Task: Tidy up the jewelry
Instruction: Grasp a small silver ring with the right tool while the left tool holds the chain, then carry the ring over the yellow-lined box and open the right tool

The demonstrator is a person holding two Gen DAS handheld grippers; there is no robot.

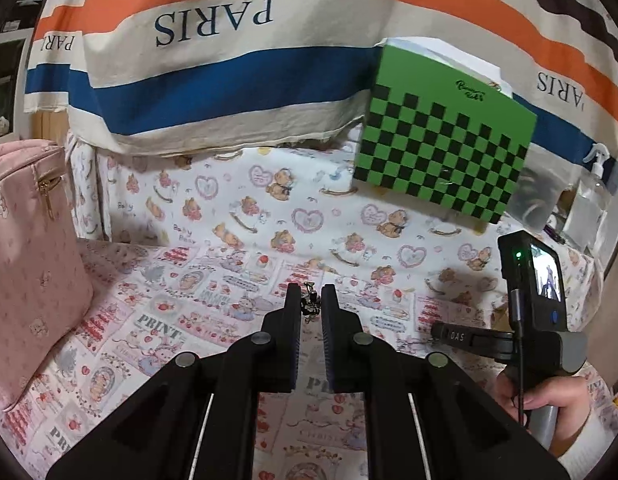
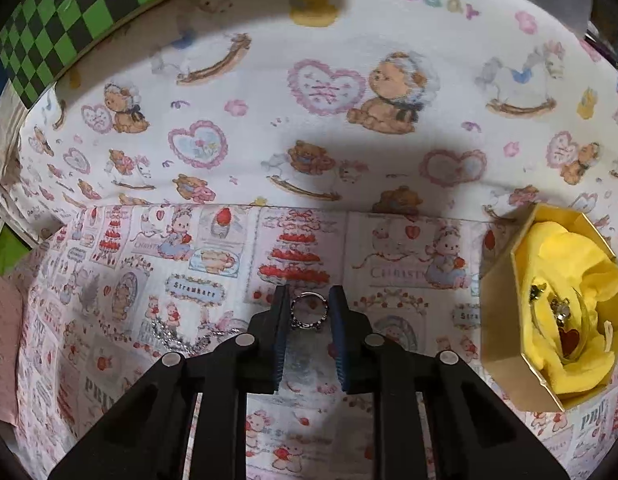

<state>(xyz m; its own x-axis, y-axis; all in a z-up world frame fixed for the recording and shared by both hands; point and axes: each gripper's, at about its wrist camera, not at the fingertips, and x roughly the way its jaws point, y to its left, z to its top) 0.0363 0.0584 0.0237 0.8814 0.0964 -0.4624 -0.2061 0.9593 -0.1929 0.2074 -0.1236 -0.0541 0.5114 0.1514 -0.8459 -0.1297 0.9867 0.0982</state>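
Note:
In the left wrist view my left gripper (image 1: 310, 300) is shut on a small dark metal jewelry piece (image 1: 309, 305) that hangs between its fingertips above the printed cloth. In the right wrist view my right gripper (image 2: 309, 312) is shut on a silver ring (image 2: 308, 313), held upright between the pads. A gold octagonal box (image 2: 505, 320) lined with yellow tissue sits to the right; several small jewelry pieces (image 2: 557, 312) lie inside. A silver chain (image 2: 177, 338) lies on the cloth left of the right gripper. The right gripper's body (image 1: 509, 340) shows in the left view.
A green and black checkered box (image 1: 445, 136) stands at the back right. A pink zip pouch (image 1: 29, 260) sits at the left. A striped PARIS cloth (image 1: 213, 60) hangs behind. A spray bottle (image 1: 597, 176) stands at the far right.

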